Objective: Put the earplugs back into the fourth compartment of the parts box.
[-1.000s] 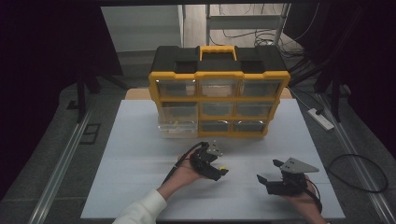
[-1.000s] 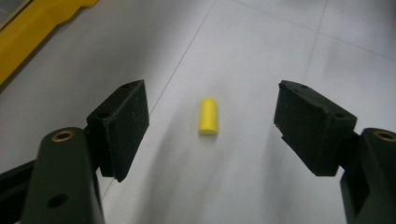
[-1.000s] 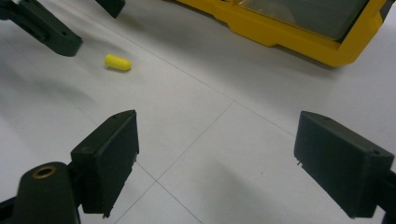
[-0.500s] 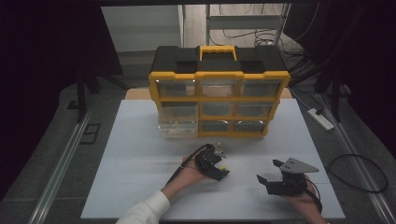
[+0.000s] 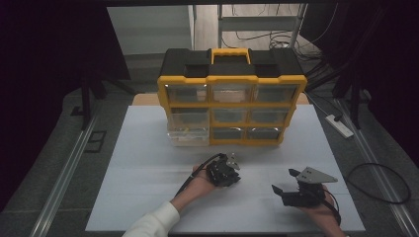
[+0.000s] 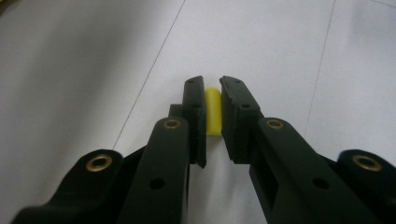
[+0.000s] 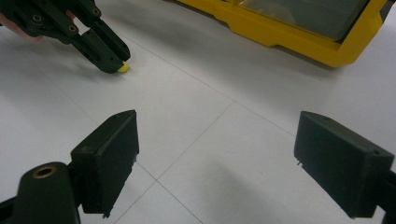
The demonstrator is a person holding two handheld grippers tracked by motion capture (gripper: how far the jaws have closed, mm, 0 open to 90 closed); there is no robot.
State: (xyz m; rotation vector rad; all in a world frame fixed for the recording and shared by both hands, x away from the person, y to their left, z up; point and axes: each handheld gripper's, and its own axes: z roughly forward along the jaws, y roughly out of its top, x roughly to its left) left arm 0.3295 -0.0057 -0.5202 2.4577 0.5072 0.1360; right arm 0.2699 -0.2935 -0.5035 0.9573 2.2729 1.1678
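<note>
Lowered since the earlier frame, left gripper [image 6: 213,107] pinches small, light, rigid yellow plastic peg [image 6: 213,112] mid-length at frame centre; right gripper [image 7: 217,163] spread.

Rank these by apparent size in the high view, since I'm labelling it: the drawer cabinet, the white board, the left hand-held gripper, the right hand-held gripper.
1. White board, largest.
2. Drawer cabinet.
3 and 4. Right hand-held gripper and left hand-held gripper: the right looks slightly bigger, but it is nearer the camera, so I won't rank them.
</note>
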